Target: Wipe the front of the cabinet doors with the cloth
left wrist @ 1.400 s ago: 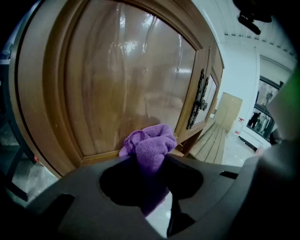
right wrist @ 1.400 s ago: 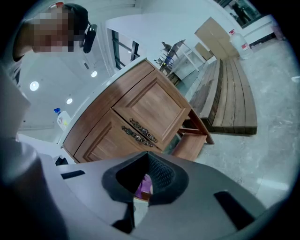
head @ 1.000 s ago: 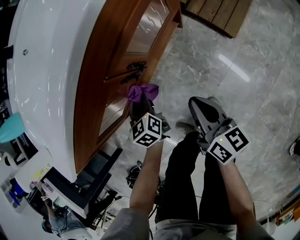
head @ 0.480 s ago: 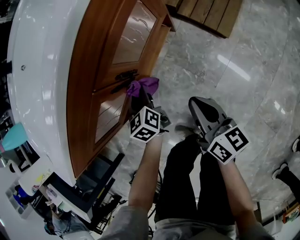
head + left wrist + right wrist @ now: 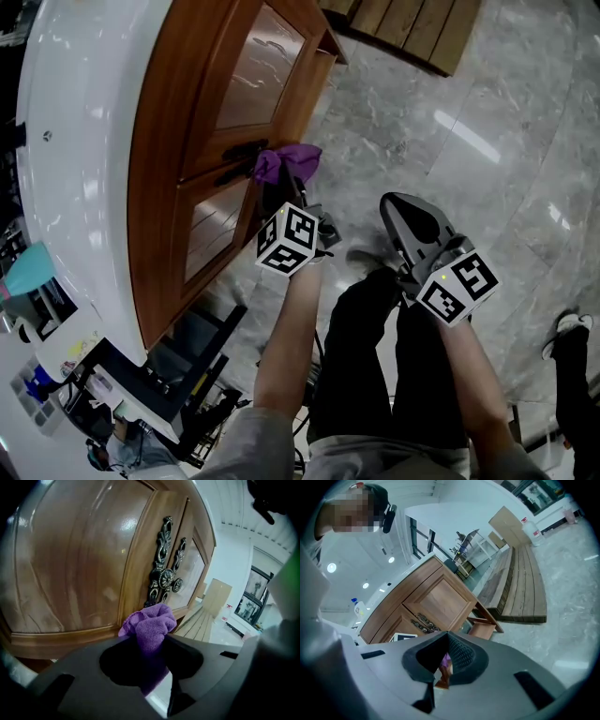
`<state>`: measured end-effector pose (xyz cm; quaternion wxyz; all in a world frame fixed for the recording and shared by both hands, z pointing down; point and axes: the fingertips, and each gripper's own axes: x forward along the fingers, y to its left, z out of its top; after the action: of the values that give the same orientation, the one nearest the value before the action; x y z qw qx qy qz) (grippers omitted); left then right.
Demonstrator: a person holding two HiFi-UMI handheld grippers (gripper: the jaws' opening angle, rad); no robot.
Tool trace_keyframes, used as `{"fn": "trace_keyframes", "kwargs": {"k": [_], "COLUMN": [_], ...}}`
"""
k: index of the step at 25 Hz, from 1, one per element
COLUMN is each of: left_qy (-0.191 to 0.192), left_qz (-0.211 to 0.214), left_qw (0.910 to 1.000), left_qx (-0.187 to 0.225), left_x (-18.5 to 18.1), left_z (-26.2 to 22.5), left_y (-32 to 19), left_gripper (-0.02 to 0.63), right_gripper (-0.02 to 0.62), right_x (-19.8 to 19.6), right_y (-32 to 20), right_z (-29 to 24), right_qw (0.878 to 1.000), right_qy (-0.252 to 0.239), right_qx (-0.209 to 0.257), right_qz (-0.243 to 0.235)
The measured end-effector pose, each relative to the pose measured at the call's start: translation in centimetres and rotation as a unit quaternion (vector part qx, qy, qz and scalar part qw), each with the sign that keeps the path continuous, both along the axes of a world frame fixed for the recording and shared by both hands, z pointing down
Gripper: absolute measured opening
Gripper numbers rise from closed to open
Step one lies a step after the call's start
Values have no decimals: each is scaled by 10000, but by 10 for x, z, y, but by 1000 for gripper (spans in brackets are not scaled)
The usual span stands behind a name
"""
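Note:
The curved wooden cabinet doors (image 5: 202,150) carry dark ornate handles (image 5: 239,155) where they meet. My left gripper (image 5: 287,187) is shut on a bunched purple cloth (image 5: 286,164), which rests against the door just right of the handles. In the left gripper view the cloth (image 5: 150,623) sticks up between the jaws of the left gripper (image 5: 147,637), right below the handles (image 5: 164,576). My right gripper (image 5: 401,204) hangs apart over the floor, jaws shut and empty. The right gripper (image 5: 447,637) faces the cabinet (image 5: 440,597) from a distance.
A white countertop (image 5: 84,122) caps the cabinet. A low wooden platform (image 5: 422,33) lies on the marble floor (image 5: 487,141) beyond the doors. The person's black-trousered legs (image 5: 375,356) are below the grippers. Clutter (image 5: 141,375) sits at the lower left, and a shoe (image 5: 567,328) at the right edge.
The left gripper has carried the cloth along the door, closer to the handles. The right gripper has stayed put.

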<state>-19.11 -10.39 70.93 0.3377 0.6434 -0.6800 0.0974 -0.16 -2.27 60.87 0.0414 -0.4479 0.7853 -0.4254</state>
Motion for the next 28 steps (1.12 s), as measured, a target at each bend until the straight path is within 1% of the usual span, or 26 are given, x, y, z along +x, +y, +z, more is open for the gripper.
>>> {"fn": "trace_keyframes", "kwargs": {"k": [5, 8, 13, 16, 24, 28], "left_qy": [-2, 45, -84, -52, 45, 14], "left_qz": [289, 343, 607, 677, 1164, 1352], "left_qw": [9995, 9992, 9976, 9970, 9911, 9875], "left_qx": [151, 211, 313, 360, 642, 814], "left_x": [16, 24, 41, 49, 80, 87], "left_z": [-21, -39, -66, -86, -166, -214], "left_y": [5, 12, 24, 34, 56, 64], "left_gripper": [132, 132, 132, 132, 132, 132], "right_gripper": [9, 9, 9, 9, 9, 9], "right_x": [6, 8, 14, 16, 24, 19], "right_y": [3, 7, 13, 16, 23, 29], "right_z": [-15, -29, -53, -68, -120, -154], "right_qw": [10000, 9999, 9997, 9996, 9992, 9986], "right_qy": [10, 37, 55, 63, 39, 43], "right_qx": [63, 106, 186, 242, 379, 452], "right_qz": [-35, -105, -126, -153, -152, -277]}}
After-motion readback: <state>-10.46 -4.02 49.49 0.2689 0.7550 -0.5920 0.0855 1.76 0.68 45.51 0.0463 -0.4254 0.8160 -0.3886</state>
